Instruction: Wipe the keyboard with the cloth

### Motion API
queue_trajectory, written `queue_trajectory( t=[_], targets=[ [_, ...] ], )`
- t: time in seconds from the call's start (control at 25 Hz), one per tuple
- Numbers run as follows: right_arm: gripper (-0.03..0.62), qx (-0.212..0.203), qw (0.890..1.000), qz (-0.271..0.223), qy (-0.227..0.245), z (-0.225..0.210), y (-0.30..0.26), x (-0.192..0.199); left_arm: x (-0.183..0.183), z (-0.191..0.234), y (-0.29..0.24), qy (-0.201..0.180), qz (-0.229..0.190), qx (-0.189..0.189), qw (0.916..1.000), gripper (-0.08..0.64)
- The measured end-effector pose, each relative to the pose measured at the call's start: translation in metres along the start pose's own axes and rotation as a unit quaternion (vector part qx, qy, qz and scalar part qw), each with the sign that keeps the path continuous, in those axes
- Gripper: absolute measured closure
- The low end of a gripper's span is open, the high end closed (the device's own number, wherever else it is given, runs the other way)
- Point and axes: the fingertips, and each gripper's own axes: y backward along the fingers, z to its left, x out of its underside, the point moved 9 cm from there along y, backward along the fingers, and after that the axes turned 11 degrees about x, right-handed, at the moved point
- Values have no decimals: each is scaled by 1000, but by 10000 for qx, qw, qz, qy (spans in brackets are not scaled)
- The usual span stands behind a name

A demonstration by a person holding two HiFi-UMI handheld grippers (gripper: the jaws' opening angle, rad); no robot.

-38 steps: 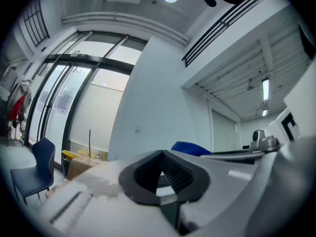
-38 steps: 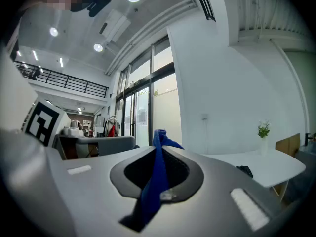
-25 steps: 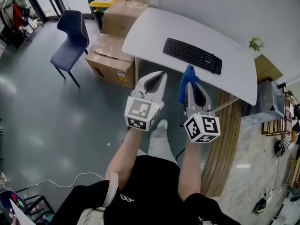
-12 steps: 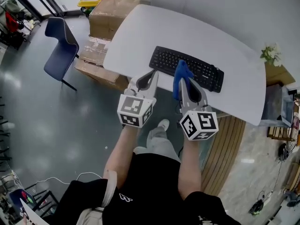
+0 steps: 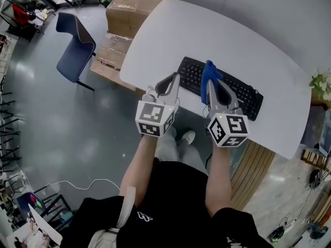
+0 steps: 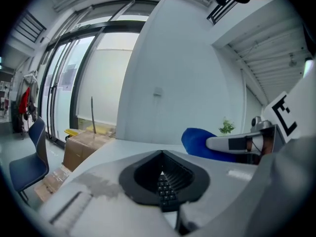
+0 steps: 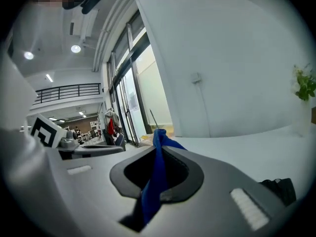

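Keyboard, head view: black keyboard [image 5: 247, 96] lies at an angle on the white table [image 5: 207, 35], close to the near edge.
Cloth, head view: blue cloth [image 5: 209, 73] bunches up at the tip of the right gripper [image 5: 212, 85], right over the keyboard's left half; whether it touches the keys, can't tell from here.
Left gripper, head view: left gripper [image 5: 175, 79] hangs at the table's near edge, just beside the keyboard's left end, tip pinched together.
Around the table, head view: blue chair [image 5: 75, 45] and cardboard boxes [image 5: 126, 9] on the grey floor to the left, a plant [image 5: 321, 84] at the far right.
Left gripper view, jaws: the left gripper [image 6: 161, 153] is clenched, tips meeting, nothing caught between them; keyboard [image 6: 165, 186] keys show through the hollow behind the tips.
Left gripper view, beyond: there's the cloth [image 6: 197, 139] on the right gripper [image 6: 237, 143] just to the right; boxes [image 6: 84, 144] and chair [image 6: 29, 157] off to the left.
Right gripper view, jaws: the right gripper [image 7: 160, 149] is clamped on the cloth [image 7: 157, 181], which runs as a blue strip through the jaws and pokes out past the tips.
Right gripper view, beyond: white table [image 7: 256, 147] stretches ahead, plant [image 7: 306, 83] at the far right, left gripper [image 7: 84, 149] alongside at left.
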Motion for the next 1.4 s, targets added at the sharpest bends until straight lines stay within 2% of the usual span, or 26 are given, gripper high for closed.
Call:
queue_trajectory(
  t=[0.2, 0.4, 0.72, 0.96, 1.16, 1.4],
  targets=[
    [569, 2, 9988, 449, 185, 11, -60, 17, 18, 38, -26, 240, 256, 27, 9994, 561],
    [569, 122, 9953, 868, 410, 19, -113, 39, 46, 68, -58, 225, 681, 173, 9973, 561],
    [569, 321, 9868, 1376, 793, 30, -168, 66, 75, 102, -85, 515, 1035, 421, 9924, 561],
    [569, 540, 9790, 1763, 871, 33, -185, 86, 85, 117, -99, 530, 1285, 560, 9887, 561],
    [569, 615, 9753, 1988, 745, 24, -190, 99, 92, 116, -111, 464, 1620, 605, 9838, 561],
    [571, 515, 9772, 1996, 508, 9, -186, 102, 93, 110, -123, 273, 1859, 393, 9814, 561]
  ],
)
